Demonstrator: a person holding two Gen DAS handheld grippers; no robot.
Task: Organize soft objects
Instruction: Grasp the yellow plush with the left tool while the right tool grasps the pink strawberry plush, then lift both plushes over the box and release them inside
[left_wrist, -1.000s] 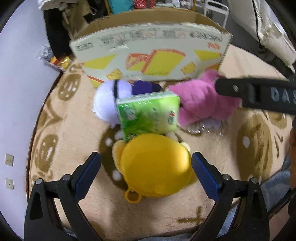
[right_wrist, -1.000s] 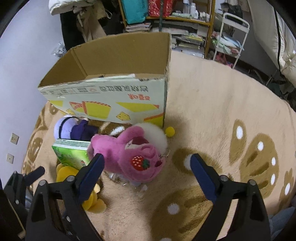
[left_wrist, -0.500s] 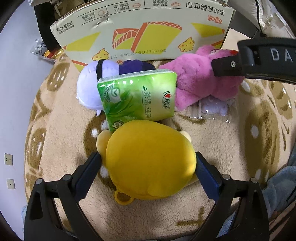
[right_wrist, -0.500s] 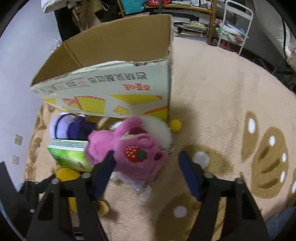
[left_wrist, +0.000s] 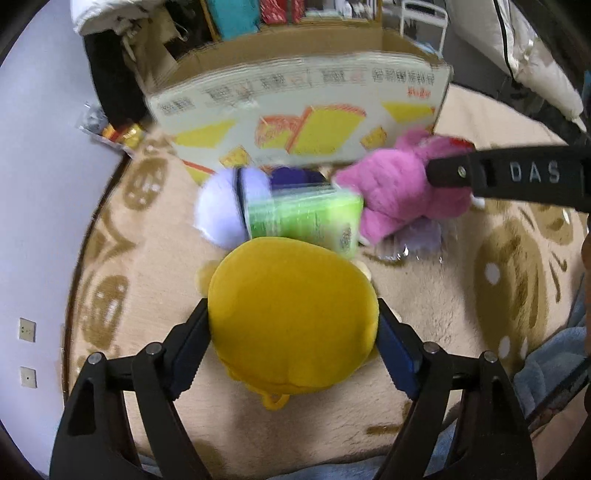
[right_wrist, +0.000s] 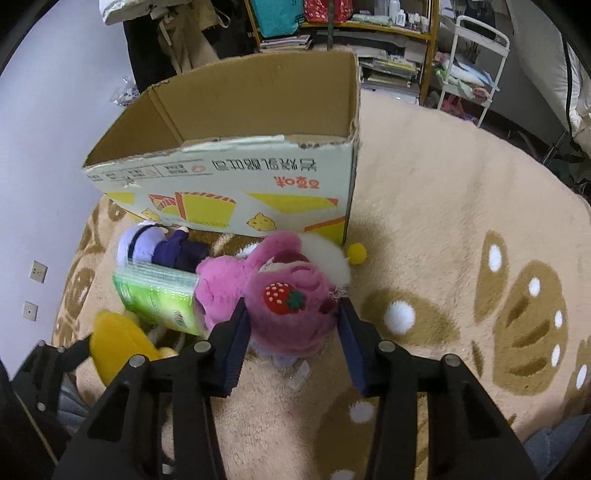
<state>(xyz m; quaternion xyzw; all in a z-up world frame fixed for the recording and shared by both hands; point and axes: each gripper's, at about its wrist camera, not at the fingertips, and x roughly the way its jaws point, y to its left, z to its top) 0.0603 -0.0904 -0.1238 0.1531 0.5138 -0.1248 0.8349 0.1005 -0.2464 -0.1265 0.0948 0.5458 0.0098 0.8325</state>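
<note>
Right wrist view, rug (right_wrist: 443, 206): beige pile with brown paw and bone shapes, carrying everything below.
Cardboard box (right_wrist: 236, 192): open at the top, standing on the rug; its printed wall shows yellow wedges, small cat faces and red and black Chinese writing that reads upside down.
Yellow plush (left_wrist: 291, 314): the left claw (left_wrist: 293, 345) has just been closing and its blue pads press both sides of it, near the green pack.
Pink plush (right_wrist: 284, 291): a strawberry patch on it; the right claw (right_wrist: 291, 341) has just been closing and grips it in front of the box.
Right claw's arm, left wrist view: white letters "DAS".
Green tissue pack (right_wrist: 159, 299): between the two plushes, print too blurred to read.
Purple-and-white doll (right_wrist: 159, 251): lying against the box wall.
</note>
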